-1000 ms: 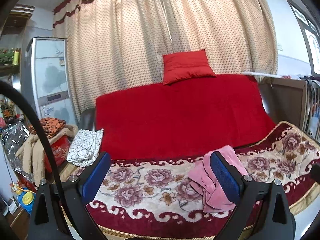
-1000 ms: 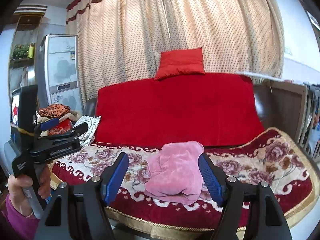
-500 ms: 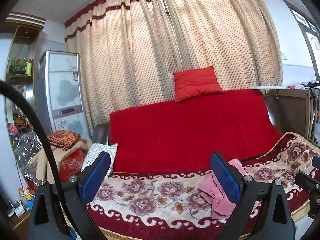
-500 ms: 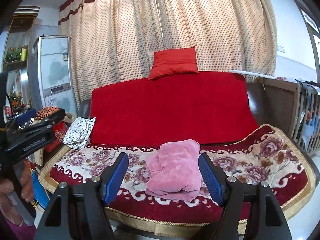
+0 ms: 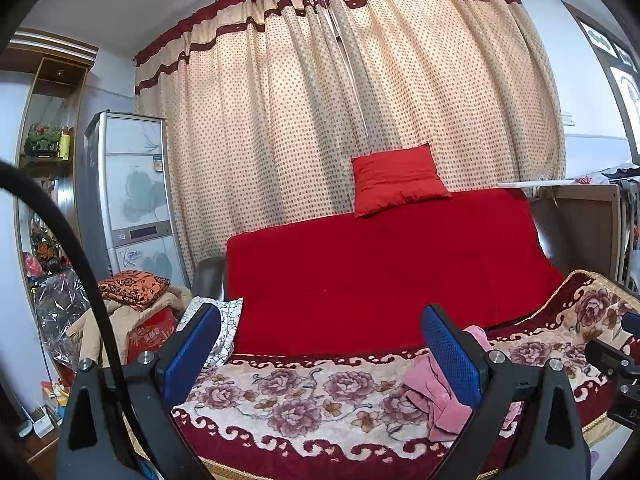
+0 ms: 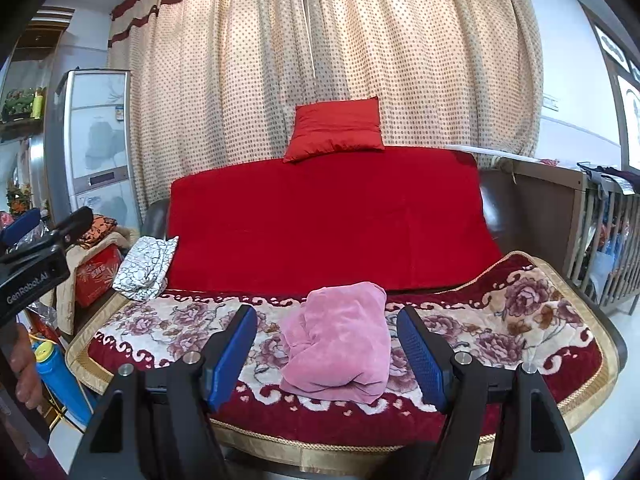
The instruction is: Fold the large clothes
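Left gripper (image 5: 320, 354) raised and tilted up vs a second ago, more curtain (image 5: 352, 112) in view; right gripper (image 6: 326, 350) unchanged. Both jaws wide open, empty. Pink garment (image 6: 340, 340) crumpled on floral blanket (image 6: 520, 320) over red-draped sofa (image 6: 328, 220), red cushion (image 6: 336, 128) on backrest

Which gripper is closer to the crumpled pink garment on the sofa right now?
Right. The right gripper faces the pink garment head-on, framing it between open fingers. The left gripper, also open, sits off to the garment's left, aimed at bare floral blanket.

"GenRobot.AI" — on left gripper (image 6: 20, 228)
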Demonstrator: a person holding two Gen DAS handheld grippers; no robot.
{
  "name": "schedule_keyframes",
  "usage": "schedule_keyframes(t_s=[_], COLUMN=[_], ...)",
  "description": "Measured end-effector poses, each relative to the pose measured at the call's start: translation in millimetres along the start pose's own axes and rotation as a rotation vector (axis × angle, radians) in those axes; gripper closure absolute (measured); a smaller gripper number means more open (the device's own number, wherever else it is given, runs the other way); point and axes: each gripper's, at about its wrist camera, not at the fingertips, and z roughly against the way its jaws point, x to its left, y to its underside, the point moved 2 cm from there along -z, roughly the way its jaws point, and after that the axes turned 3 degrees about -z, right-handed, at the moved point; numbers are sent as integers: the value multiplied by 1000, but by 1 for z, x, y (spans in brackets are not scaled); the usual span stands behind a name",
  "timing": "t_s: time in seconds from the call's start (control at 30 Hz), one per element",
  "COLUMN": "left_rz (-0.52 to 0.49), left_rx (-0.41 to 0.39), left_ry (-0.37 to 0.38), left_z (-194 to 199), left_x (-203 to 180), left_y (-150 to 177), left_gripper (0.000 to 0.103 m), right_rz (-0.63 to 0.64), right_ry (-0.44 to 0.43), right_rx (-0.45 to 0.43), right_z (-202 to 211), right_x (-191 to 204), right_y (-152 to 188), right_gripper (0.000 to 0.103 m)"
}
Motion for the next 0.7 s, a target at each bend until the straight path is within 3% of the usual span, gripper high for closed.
schedule_keyframes(t_s=[0.7], left_rz=[2], left_rx=[-4], left_ry=[-13], left_z=[6], left_x=[5], left_y=[1], left_gripper=[3], right_rz=[28], right_ry=[-16], right_rx=[-35], right_z=[14], right_x=[10], right_y=[-4], right_gripper=[27])
